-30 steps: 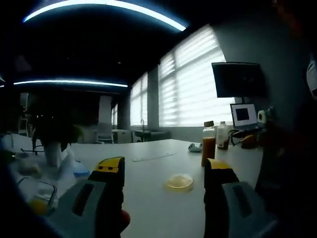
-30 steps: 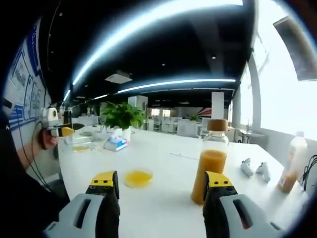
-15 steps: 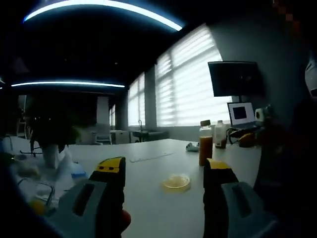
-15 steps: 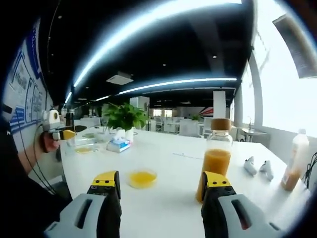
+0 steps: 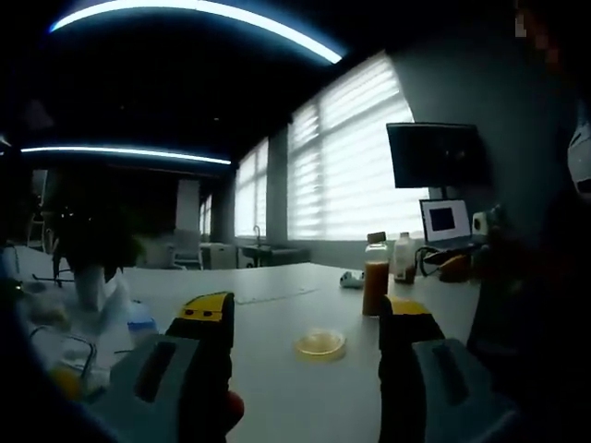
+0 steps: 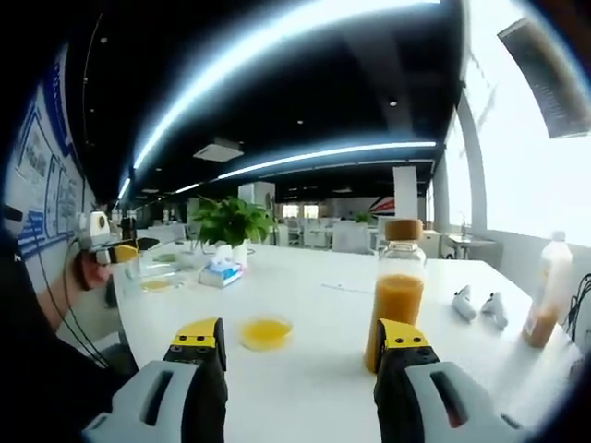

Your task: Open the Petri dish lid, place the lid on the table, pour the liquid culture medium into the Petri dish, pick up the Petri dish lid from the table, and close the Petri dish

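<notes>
Behind the right tool (image 6: 300, 346), the bottle's (image 6: 399, 293) base hides.

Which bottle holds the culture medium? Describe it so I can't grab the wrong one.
On the white table, look just right of the Petri dish. The medium bottle is clear glass, half full of orange liquid, with a cork-coloured cap, unlike the slimmer plastic bottle at the far right edge.

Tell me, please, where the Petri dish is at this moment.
In the right gripper view, the Petri dish lies on the white table, ahead between the open jaws, left of the cork-stoppered bottle of orange liquid.
</notes>
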A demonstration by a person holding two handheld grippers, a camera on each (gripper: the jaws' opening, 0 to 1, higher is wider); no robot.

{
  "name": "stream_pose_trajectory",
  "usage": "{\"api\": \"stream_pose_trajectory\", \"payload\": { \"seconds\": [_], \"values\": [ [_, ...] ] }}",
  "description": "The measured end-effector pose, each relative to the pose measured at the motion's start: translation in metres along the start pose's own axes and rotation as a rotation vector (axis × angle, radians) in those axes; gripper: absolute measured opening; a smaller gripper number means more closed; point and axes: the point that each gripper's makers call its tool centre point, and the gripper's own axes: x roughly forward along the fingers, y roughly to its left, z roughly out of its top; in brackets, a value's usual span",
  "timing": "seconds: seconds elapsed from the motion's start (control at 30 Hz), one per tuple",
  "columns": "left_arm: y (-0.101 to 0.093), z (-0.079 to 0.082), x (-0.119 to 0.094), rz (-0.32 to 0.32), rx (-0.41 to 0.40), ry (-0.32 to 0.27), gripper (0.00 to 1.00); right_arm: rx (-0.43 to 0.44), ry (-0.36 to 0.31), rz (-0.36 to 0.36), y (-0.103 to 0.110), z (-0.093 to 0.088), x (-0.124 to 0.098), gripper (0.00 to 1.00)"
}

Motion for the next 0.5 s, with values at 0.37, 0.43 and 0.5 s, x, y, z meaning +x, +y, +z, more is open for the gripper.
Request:
{"api": "stream_pose_trajectory", "payload": {
  "seconds": [0.37, 0.43, 0.5],
  "values": [
    [-0.0055, 0.0020, 0.0023, -0.015, -0.016, -0.008, 0.55, 0.005, -0.010, -0.009, -0.0037, 0.0045, -0.0044, 0.60],
    [-0.0049, 0.0028, 0.0023, -0.010, -0.004, -0.007, 0.55, 0.003, -0.009, -0.004, -0.0020, 0.0044, -0.0041, 0.60],
    [-0.0035, 0.0036, 0.0019, -0.003, -0.002, -0.009, 0.55, 0.001, -0.006, -0.002, -0.0012, 0.0037, -0.0037, 0.60]
  ]
}}
